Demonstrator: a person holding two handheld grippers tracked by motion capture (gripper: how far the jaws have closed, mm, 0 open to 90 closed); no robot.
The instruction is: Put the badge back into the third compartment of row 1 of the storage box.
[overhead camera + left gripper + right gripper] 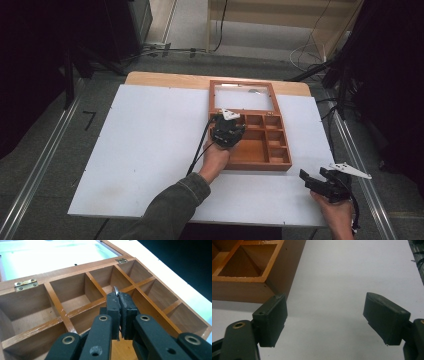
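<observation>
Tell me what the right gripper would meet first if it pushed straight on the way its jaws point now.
Probably nothing soon: the right gripper, jaws wide open, points along the bare white table. The wooden box lies just left of that line, so its corner might graze the left jaw.

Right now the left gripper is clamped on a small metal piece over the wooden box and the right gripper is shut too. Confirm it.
Not quite. The right gripper is open, as the right gripper view shows. The left gripper is indeed clamped on the small metal piece over the wooden box.
</observation>
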